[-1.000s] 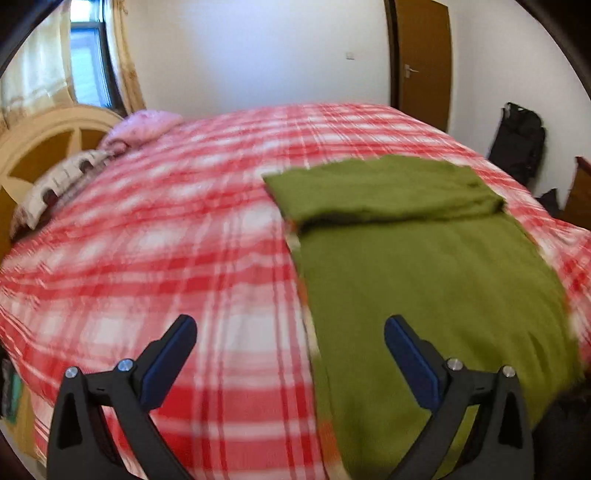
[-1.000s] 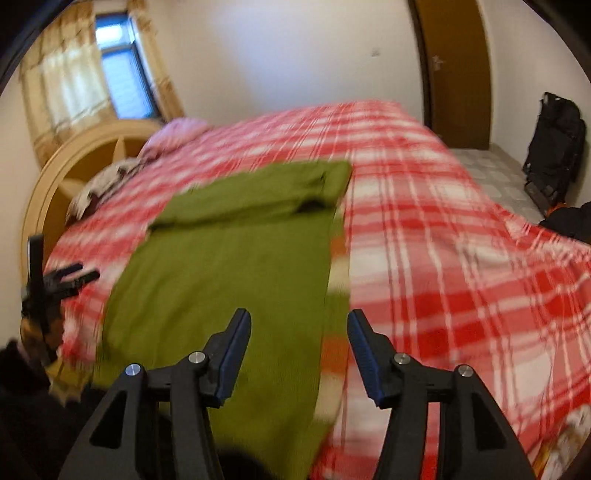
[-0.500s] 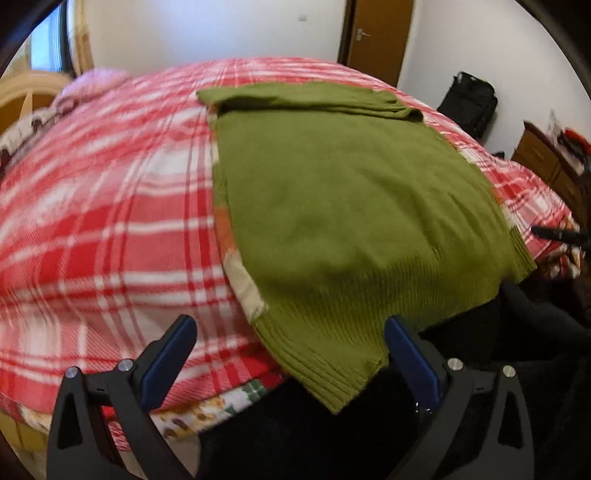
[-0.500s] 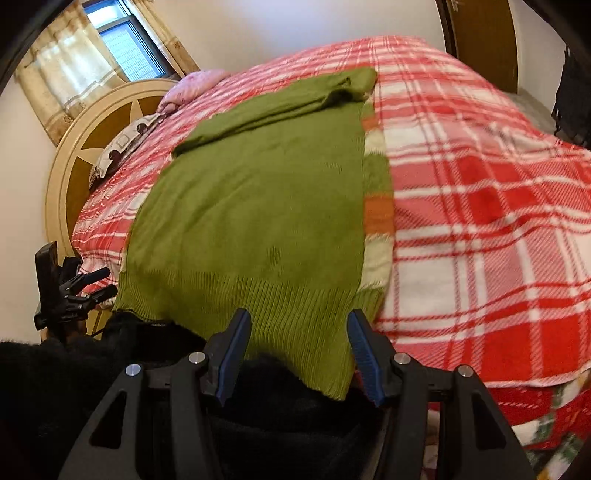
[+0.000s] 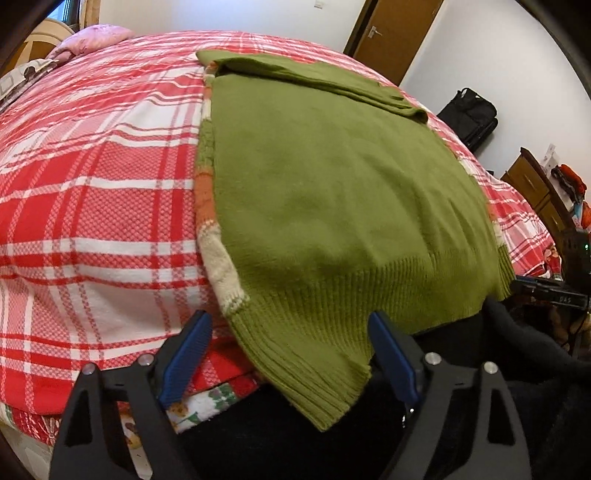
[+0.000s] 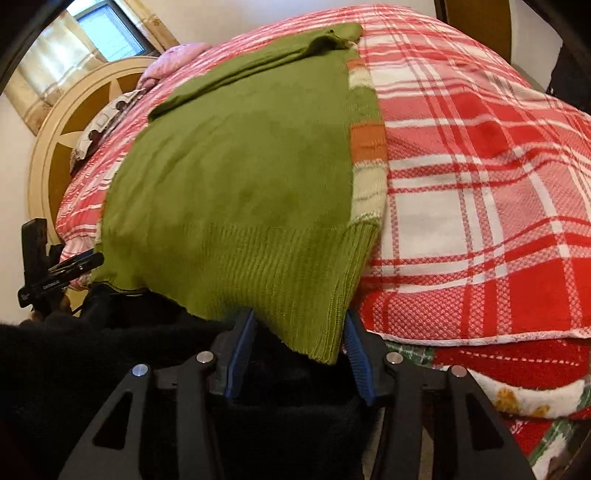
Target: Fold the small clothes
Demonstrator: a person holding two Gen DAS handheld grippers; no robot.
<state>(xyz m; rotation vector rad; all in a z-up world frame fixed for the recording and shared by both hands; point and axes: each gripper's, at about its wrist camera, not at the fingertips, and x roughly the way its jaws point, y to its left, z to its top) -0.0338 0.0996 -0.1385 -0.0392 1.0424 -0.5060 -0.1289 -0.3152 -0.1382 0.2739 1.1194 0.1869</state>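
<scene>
A green knit sweater lies flat on a red and white plaid bed, its ribbed hem hanging over the near edge; it also shows in the right wrist view. Its far end is folded over. Orange and cream stripes show along its sides. My left gripper is open, its jaws on either side of the left hem corner. My right gripper is open around the right hem corner, the fingertips partly hidden behind the cloth. Neither is closed on the cloth.
A wooden headboard and pillows are at the far side of the bed. A door, a black bag and a wooden dresser stand by the walls. Dark clothing fills the foreground.
Both grippers have dropped and come in toward the near edge of the bed. The sweater's hem corners now lie between the open jaws of each.
</scene>
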